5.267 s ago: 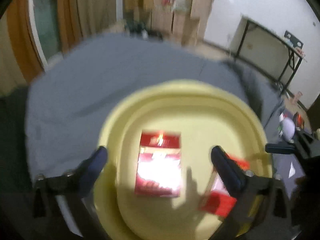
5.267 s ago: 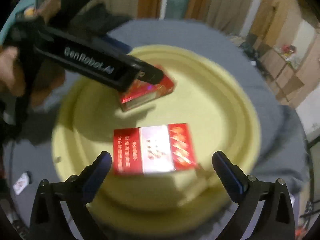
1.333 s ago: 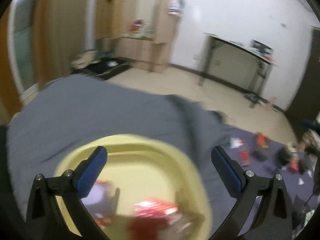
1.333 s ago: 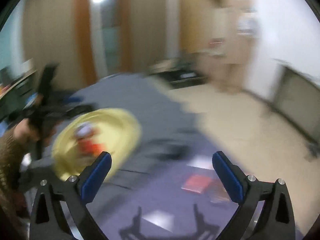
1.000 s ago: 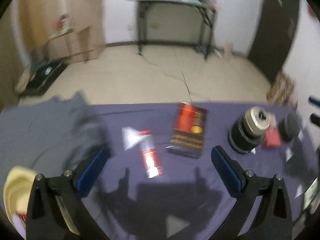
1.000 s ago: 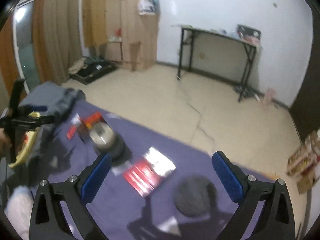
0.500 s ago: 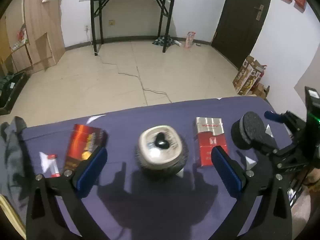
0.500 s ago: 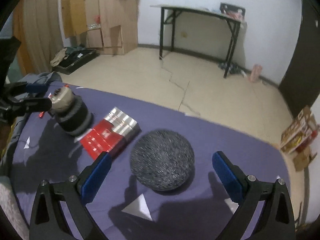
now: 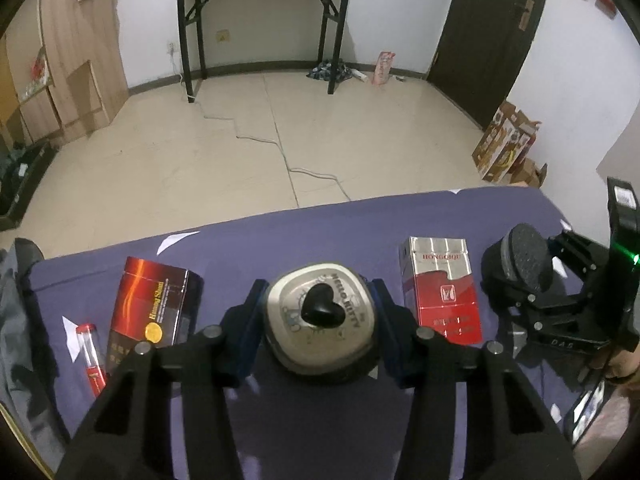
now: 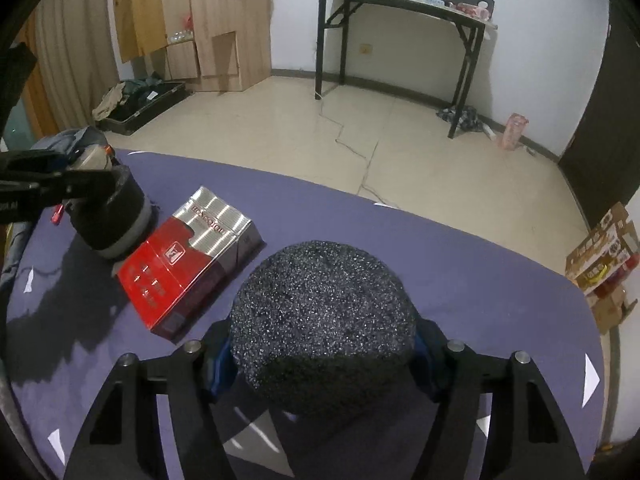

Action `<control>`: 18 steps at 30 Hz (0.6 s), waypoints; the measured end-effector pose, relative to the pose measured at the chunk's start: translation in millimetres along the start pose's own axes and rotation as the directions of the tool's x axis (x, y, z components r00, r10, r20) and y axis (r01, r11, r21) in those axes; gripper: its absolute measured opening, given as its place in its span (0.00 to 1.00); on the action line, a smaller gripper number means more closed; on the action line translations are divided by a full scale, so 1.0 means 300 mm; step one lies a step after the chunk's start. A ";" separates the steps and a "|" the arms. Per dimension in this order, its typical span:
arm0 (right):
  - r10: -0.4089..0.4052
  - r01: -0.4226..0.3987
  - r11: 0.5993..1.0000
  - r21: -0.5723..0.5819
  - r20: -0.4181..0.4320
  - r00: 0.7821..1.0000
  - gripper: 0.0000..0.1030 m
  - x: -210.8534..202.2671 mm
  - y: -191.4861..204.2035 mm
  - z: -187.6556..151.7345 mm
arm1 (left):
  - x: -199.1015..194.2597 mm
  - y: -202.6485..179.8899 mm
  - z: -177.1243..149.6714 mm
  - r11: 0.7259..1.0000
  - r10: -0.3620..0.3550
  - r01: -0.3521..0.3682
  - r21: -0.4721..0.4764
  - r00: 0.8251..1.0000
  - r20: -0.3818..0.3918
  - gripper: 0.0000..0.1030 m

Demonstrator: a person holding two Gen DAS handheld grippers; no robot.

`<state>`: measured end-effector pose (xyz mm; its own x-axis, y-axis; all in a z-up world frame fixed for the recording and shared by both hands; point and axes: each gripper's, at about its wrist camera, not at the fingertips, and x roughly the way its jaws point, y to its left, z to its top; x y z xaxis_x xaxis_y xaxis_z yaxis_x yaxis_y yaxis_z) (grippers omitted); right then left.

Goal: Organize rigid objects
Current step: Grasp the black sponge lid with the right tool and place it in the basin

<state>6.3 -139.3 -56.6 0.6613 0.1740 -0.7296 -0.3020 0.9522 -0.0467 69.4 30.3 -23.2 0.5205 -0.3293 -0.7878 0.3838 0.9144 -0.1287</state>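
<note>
Left claw [image 9: 318,316] brackets the round lidded tin [image 9: 320,320] with a blue pad at each flank, jaws closing, the tin dead centre between them on the purple tabletop [image 9: 304,236]. Right claw [image 10: 322,354] is likewise closing on the speckled black round piece [image 10: 322,320], which sits squarely between its pads. Neither round item has a long axis, so each lift looks straight; the red pack [image 9: 440,284] lies between them.

The red and silver pack [image 9: 440,288] lies between the round tin [image 9: 320,316] and the black speckled puck [image 10: 324,324], close on both sides; bare purple cloth [image 10: 460,248] lies open beyond the pack
</note>
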 end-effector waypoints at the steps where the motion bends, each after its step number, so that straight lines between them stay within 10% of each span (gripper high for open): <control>1: 0.004 -0.004 1.000 -0.004 0.004 1.000 0.65 -0.005 -0.005 0.000 | -0.005 0.010 0.001 1.000 -0.012 0.012 -0.011 1.000 0.002 0.50; 11: 0.102 -0.089 0.992 -0.088 0.149 0.984 0.65 -0.207 0.038 0.036 | -0.279 0.136 -0.068 0.996 -0.033 0.042 -0.073 0.991 0.127 0.50; 18: 0.445 -0.351 0.831 -0.431 0.137 0.885 0.65 -0.303 0.559 0.137 | -0.784 0.541 -0.428 0.920 0.322 -0.275 -0.280 0.937 0.138 0.50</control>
<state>-76.1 14.9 30.0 0.5451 0.6117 -0.5733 -0.7792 0.6220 -0.0772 -88.6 286.2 63.8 0.7164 -0.0462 -0.6961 -0.0035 0.9976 -0.0698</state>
